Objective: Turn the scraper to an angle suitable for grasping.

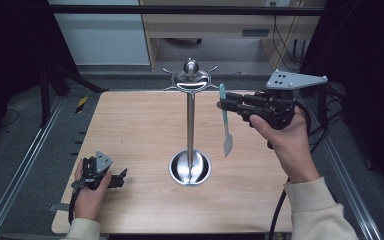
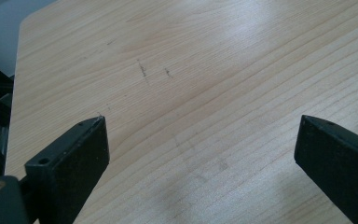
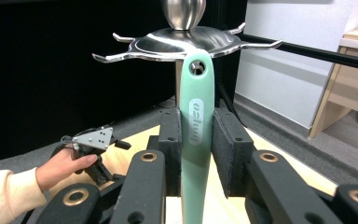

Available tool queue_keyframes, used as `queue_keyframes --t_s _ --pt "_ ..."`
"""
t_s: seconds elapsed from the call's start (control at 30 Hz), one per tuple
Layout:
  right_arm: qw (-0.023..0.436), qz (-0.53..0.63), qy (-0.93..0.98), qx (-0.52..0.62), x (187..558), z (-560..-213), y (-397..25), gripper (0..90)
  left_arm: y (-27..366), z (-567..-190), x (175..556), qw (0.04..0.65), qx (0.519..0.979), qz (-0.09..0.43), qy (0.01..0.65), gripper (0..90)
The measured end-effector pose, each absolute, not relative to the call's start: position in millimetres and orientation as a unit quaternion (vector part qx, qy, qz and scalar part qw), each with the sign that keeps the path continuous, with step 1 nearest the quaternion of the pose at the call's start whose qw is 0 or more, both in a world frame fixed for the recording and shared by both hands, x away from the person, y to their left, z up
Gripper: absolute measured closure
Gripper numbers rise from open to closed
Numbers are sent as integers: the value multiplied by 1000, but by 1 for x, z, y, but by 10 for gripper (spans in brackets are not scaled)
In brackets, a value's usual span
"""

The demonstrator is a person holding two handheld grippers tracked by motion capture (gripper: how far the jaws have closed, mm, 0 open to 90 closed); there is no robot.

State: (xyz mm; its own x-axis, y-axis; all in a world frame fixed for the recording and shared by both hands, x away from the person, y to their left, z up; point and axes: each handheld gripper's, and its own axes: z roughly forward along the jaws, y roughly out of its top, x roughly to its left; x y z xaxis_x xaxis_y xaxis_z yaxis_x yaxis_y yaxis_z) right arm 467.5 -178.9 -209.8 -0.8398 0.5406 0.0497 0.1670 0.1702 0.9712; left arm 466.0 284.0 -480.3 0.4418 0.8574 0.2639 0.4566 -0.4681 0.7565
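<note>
The right gripper [image 1: 224,104] is clamping a mint-green utensil [image 1: 225,125] between its two black jaws, which are pressing on the handle from both sides a little below its top. In the right gripper view the jaw pads are sitting flat against the handle [image 3: 196,135], so the utensil is hanging straight down and cannot swing. The handle's hanging hole [image 3: 197,68] is staying free above the jaws, which looks deliberate: that hole is what has to slip over a hook.

The utensil's pale blade [image 1: 227,144] is pointing at the table, clear of the wood. Its top end is hovering just beside and slightly below the hooks [image 3: 256,46] of a polished steel hanging stand [image 1: 190,120], whose round base [image 1: 190,168] is standing near the middle of the table [image 1: 130,130]. The person's right hand [image 1: 285,137] is holding the gripper raised at hook height, probably to line the hole up with one prong.

The left gripper [image 1: 121,176] is resting low on the near left part of the table, well apart from the stand. Its jaws are standing wide open with nothing between them, over bare wood [image 2: 196,107], so it seems to be waiting out of the way.
</note>
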Motion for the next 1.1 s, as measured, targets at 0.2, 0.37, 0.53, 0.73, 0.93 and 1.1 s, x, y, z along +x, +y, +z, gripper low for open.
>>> queue_keyframes --t_s 0.2,0.37,0.53,0.73,0.93,1.1 --pt "154 596 752 237 469 -211 -176 742 284 -480 466 305 793 326 414 29" --pt "154 596 752 237 470 -211 -176 742 284 -480 466 305 793 326 414 29" --pt "156 597 750 237 470 -211 -175 742 284 -480 466 305 793 326 414 29" --pt "155 596 751 238 471 -211 -174 742 284 -480 466 305 793 326 414 29" --pt "154 597 750 239 472 -212 -173 742 283 -480 466 307 793 327 413 29" --pt "153 598 751 237 473 -213 -170 742 284 -480 466 306 793 327 414 29"
